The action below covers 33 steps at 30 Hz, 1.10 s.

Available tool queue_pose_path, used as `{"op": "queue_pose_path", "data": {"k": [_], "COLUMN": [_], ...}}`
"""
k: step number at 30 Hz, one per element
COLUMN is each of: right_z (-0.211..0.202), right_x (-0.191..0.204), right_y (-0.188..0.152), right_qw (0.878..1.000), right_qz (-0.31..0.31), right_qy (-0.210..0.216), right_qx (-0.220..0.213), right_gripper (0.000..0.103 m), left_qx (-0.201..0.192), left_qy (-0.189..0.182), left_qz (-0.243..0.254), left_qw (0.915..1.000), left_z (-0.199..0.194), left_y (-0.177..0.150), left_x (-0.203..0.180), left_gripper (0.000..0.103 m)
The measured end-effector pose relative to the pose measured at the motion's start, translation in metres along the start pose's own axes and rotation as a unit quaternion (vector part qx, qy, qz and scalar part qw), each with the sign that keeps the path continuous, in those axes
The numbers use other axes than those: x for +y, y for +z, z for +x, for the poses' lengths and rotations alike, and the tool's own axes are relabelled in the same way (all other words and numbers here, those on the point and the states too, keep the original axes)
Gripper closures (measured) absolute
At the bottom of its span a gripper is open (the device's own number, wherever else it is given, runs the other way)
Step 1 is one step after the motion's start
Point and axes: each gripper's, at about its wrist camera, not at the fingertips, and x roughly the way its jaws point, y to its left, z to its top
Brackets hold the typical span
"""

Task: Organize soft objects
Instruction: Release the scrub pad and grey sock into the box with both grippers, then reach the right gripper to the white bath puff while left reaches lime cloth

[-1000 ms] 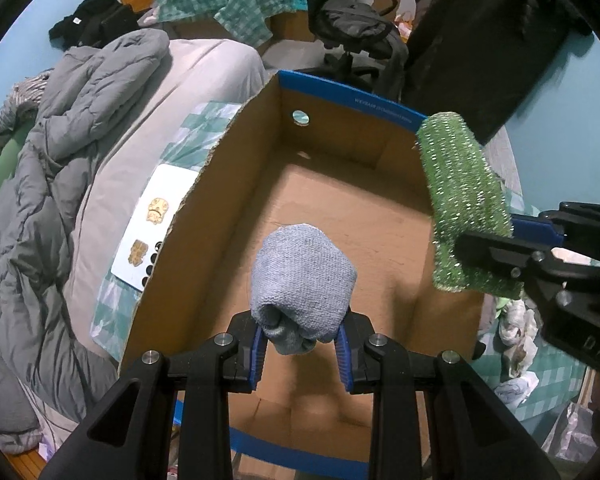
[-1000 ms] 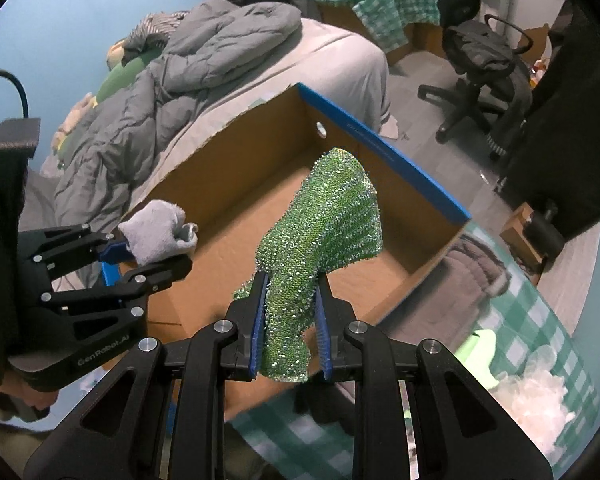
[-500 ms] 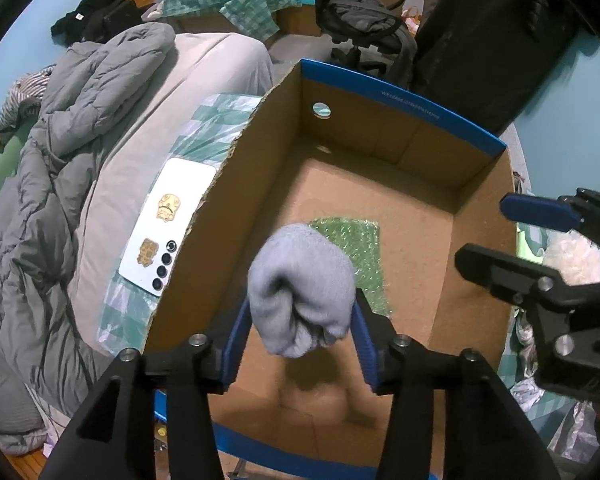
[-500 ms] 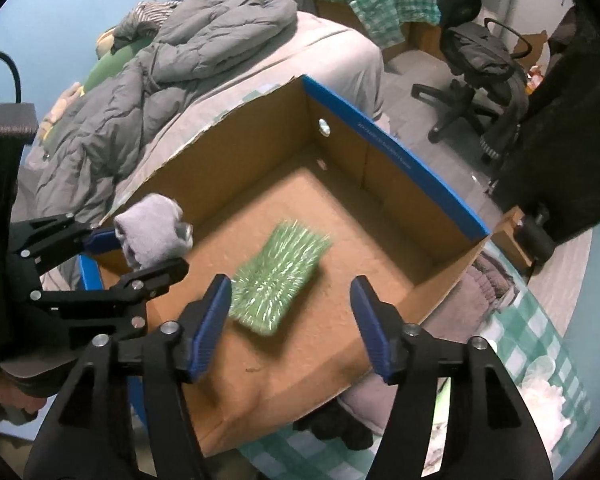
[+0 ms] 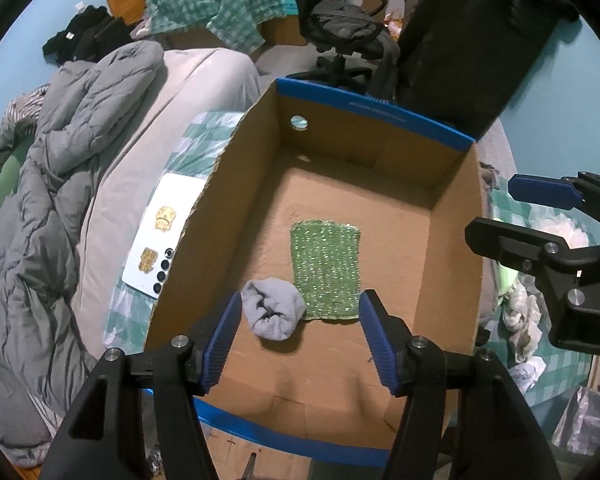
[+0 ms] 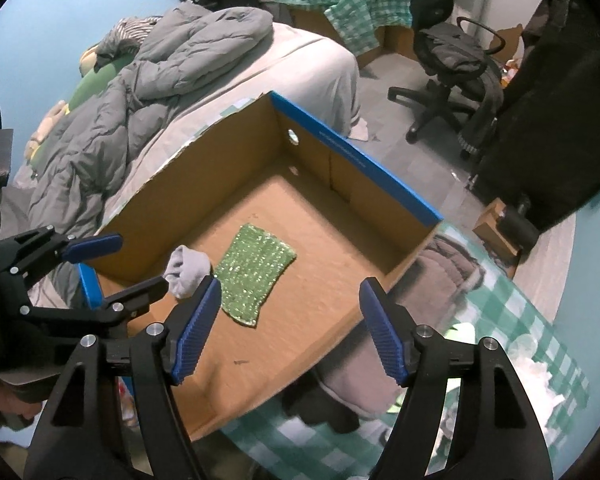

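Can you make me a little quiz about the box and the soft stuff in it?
1. True or false: the green sparkly cloth lies flat on the floor of the cardboard box.
2. Which soft thing lies beside the cloth? A) grey rolled sock B) red hat C) yellow sponge
3. Fill in: the fingers of the left gripper and the right gripper both stand ____, with nothing held.

Key:
1. True.
2. A, the grey rolled sock.
3. Open; their jaws have just been opening, and both things now lie in the box.
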Motion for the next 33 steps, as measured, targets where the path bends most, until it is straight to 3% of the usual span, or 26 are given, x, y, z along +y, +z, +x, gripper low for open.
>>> {"op": "queue_pose_path", "data": {"k": [19,33], "right_z": [-0.054,-0.082], "right_x": [-0.029,-0.081], "right_y": [-0.022,-0.058], "right_qw": [0.999,0.995], "right_qz": [0.019,0.062], "right_qy": [-0.044,-0.08], "right_qx": [-0.019,-0.018], "right_gripper": [0.028,0.028], "left_qx": [-0.024,-0.029], "left_qy": [-0.026,-0.04], "left_qz": [0.045,0.077], "left_qw": [0.9984,0.9958], "left_z": [-0.027,-0.036], "left_y": [0.004,0.008], "left_x": [-0.042,-0.083], "left_gripper": [0.029,0.024]}}
